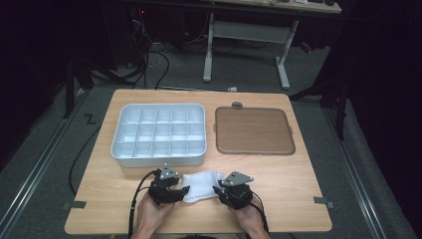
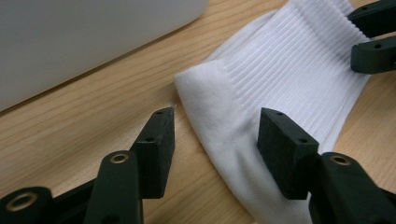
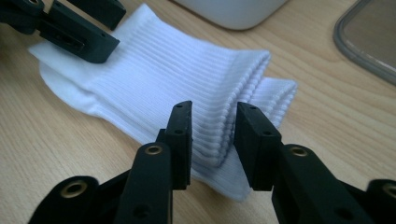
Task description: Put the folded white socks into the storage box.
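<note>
A folded white ribbed sock lies on the wooden table near its front edge, between my two grippers. My left gripper is at the sock's left end; in the left gripper view its jaws stand wide apart, straddling the smooth folded edge without pressing on it. My right gripper is at the sock's right end. In the right gripper view its jaws stand a little apart around the ribbed cuffs, loose on them. Each gripper view also shows the other gripper's jaws at the sock's far end.
A white tray with several compartments stands just behind the sock. A brown flat lid with a pale rim lies to its right, a small grey round piece behind that. The table's front edge runs close under my hands.
</note>
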`<state>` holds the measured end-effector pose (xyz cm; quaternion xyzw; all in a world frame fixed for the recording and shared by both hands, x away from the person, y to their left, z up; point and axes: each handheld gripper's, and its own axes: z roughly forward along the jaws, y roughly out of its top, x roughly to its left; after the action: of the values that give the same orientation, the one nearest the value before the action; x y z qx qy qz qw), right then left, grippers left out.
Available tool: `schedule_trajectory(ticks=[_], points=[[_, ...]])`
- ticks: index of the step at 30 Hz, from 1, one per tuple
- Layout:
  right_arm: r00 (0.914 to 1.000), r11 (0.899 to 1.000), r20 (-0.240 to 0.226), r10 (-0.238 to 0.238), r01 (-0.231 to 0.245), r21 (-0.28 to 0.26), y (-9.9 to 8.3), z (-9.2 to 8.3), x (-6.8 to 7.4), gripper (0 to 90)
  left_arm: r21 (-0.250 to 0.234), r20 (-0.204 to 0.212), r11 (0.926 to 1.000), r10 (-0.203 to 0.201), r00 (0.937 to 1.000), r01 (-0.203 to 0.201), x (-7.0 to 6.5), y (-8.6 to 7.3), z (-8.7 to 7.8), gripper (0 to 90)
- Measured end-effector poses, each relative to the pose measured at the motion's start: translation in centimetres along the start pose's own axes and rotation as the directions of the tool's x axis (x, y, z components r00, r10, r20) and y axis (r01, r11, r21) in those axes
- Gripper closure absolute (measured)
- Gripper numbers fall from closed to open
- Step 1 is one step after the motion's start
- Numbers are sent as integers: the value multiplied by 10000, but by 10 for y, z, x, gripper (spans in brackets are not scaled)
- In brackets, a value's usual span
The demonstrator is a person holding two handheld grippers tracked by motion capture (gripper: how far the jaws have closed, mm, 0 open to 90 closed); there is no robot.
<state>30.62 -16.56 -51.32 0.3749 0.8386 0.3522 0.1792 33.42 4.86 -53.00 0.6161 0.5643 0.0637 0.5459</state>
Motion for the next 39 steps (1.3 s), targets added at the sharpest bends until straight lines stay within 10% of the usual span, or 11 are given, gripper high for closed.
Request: schedule_trajectory(ticks=[10,24,39], points=[[9998,9979,-144,-135,125,-640,18,-12,5,705,-223,83,9974,-682,9976,683,0,23,2,464],[9944,9996,-1049,-152,126,-256,27,20,16,792,91,-351,9901,-1398,9896,1402,8,25,23,485],[9947,9990,-936,-435,443,71,19,32,21,795,135,-335,9958,-900,9954,905,7,21,26,596]])
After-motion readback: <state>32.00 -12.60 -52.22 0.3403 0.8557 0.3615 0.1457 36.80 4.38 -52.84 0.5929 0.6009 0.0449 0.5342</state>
